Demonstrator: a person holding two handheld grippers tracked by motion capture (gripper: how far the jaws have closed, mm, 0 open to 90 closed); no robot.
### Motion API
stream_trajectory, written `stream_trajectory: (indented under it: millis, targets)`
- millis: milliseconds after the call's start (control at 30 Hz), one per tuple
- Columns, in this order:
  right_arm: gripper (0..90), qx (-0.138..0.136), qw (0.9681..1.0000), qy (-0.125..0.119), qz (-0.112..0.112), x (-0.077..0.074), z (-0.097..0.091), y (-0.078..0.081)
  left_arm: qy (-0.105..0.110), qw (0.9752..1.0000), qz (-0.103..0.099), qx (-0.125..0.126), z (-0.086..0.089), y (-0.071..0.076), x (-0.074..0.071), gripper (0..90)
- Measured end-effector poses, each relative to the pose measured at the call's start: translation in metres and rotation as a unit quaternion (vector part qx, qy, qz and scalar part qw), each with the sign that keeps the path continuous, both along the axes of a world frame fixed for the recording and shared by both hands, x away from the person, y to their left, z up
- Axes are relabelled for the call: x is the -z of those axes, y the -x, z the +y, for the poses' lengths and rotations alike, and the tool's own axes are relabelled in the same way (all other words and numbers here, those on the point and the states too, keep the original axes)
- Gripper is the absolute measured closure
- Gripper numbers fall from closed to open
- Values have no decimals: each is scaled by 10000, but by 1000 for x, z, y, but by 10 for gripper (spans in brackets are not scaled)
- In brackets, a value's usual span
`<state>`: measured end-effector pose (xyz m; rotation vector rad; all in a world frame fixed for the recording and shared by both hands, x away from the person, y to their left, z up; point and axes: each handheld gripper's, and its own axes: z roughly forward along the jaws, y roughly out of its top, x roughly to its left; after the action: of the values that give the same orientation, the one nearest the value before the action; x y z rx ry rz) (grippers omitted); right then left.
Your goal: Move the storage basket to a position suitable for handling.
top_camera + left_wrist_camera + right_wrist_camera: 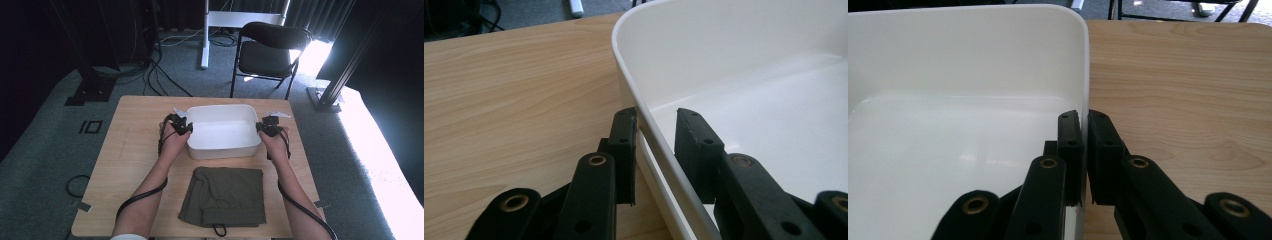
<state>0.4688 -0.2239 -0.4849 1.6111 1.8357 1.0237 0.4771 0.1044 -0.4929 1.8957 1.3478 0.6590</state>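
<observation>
While cut off at the right gripper view's left edge, white tub (223, 131) mid-table, left gripper (181, 125) and right gripper (266, 126) clamped on opposite rims, folded cloth (225, 195) near, bare wood (130, 145) beside.

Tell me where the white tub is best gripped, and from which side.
By its thin upright side walls, one gripper per short end, coming over the rim. The white tub is wide and open-topped, so fingers straddle each wall: left gripper on the left rim, right gripper on the right rim, as held now.
</observation>
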Motion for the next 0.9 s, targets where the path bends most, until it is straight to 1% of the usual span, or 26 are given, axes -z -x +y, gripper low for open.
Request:
stream_trajectory:
  millis: [167, 300, 400, 467, 600, 767, 800, 900]
  targets:
    - [856, 96, 9999, -30, 12, 0, -10, 1, 58, 9999, -15, 98, -9, -6, 1, 722]
    - [855, 140, 9999, -33, 29, 0, -17, 1, 27, 9999, -13, 154, -15, -10, 0, 721]
    - [856, 184, 9998, -48, 31, 0, -21, 1, -32, 9998, -2, 197, -19, -12, 0, 721]
    - [855, 220, 9997, -42, 27, 0, -24, 2, -93, 9996, 4, 264, -24, -16, -1, 721]
    - [854, 258, 9996, -74, 36, 0, -29, 2, -127, 9994, 14, 319, -29, -21, -1, 722]
    - [854, 367, 9993, -83, 34, 0, -42, 2, -221, 9987, 5, 458, -44, -28, -2, 721]
    - [854, 393, 9992, -97, 36, 0, -44, 2, -225, 9986, 8, 482, -46, -28, -2, 720]
    - [852, 423, 9990, -128, 39, 1, -50, 3, -138, 9985, 0, 524, -49, -29, -1, 718]
